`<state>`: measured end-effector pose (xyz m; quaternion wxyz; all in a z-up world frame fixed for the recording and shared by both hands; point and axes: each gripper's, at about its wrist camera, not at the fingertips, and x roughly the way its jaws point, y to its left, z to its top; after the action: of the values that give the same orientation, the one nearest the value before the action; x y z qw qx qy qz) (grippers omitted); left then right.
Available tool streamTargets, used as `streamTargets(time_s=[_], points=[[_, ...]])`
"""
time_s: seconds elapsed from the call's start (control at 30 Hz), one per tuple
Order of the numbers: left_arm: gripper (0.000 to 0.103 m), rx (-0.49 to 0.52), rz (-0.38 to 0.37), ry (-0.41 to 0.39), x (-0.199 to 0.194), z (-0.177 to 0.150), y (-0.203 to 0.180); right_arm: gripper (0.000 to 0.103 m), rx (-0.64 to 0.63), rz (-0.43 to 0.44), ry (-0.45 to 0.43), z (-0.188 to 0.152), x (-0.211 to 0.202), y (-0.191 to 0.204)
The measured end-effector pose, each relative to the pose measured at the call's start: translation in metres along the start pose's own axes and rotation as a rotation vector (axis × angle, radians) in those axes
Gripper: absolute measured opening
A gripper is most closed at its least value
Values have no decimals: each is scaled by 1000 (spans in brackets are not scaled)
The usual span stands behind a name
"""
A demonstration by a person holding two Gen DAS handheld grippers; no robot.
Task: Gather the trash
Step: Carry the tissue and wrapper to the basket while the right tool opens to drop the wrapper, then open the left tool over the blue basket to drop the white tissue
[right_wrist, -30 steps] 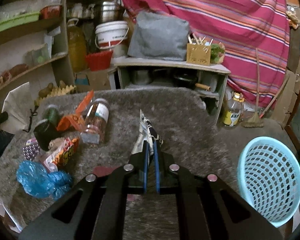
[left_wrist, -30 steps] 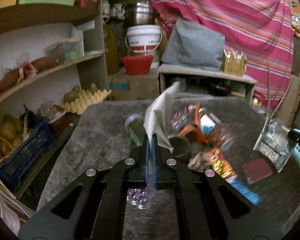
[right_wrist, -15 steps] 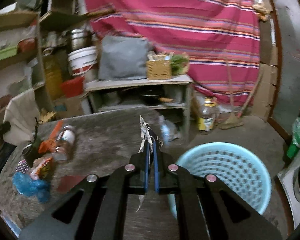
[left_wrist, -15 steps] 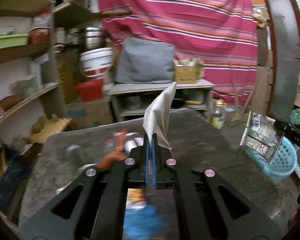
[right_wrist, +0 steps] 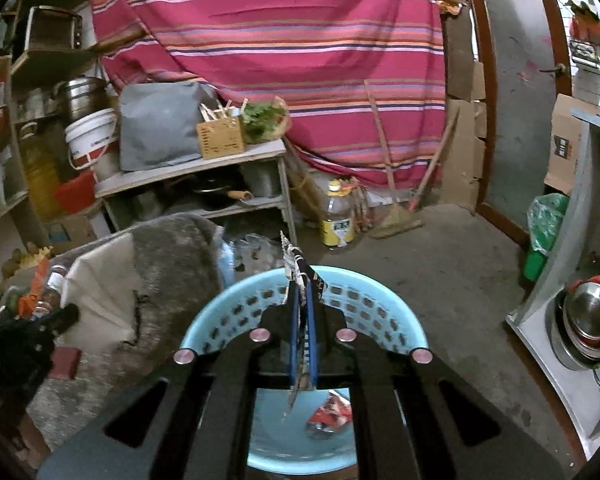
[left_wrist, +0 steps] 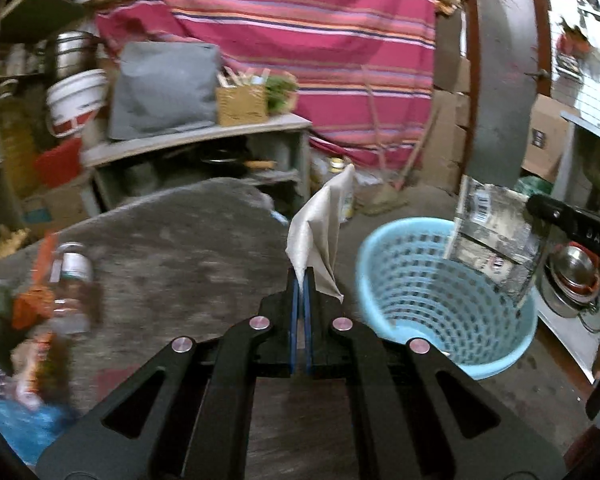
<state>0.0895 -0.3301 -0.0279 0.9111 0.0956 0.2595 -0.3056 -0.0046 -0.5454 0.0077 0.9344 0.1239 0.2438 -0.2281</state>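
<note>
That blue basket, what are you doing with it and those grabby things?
A person is collecting trash with a hand-held gripper in each hand. The left hand-held gripper is shut on a crumpled beige paper, close to the blue basket on the floor. The right hand-held gripper is shut on a flat printed wrapper and hangs right over the basket, which already has a red wrapper inside. More trash, like a jar, lies on the grey table.
</note>
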Motion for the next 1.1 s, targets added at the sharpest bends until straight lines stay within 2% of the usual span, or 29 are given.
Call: streamTargets(time_s=[0.23, 0.47, 0.5, 0.57, 0.63, 0.73, 0.83, 0.93, 1.03, 1.07, 1.1], points=[[1, 44, -104, 33, 36, 11, -57, 4, 29, -34, 37, -8, 12, -23], [5, 68, -111, 65, 59, 14, -79, 4, 41, -54, 47, -11, 15, -33], [11, 70, -109, 68, 60, 15, -81, 4, 42, -56, 48, -11, 15, -33], [29, 69, -98, 66, 60, 17, -84, 4, 48, -58, 50, -12, 16, -34], [53, 60, -75, 41, 54, 19, -80, 4, 51, -56, 53, -12, 17, -34], [72, 53, -30, 10, 43, 19, -71, 4, 42, -57, 58, -12, 20, -28], [83, 43, 6, -13, 32, 19, -57, 4, 37, -53, 71, -13, 26, -23], [87, 24, 33, -28, 22, 21, -42, 4, 28, -50, 82, -15, 33, -16], [92, 2, 63, -40, 9, 21, -22, 7, -4, -82, 102, -16, 40, -6], [92, -5, 75, -44, 5, 21, -15, 17, -17, -94, 114, -17, 42, -3], [92, -11, 83, -46, 1, 21, -11, 51, -35, -115, 129, -18, 46, 2]])
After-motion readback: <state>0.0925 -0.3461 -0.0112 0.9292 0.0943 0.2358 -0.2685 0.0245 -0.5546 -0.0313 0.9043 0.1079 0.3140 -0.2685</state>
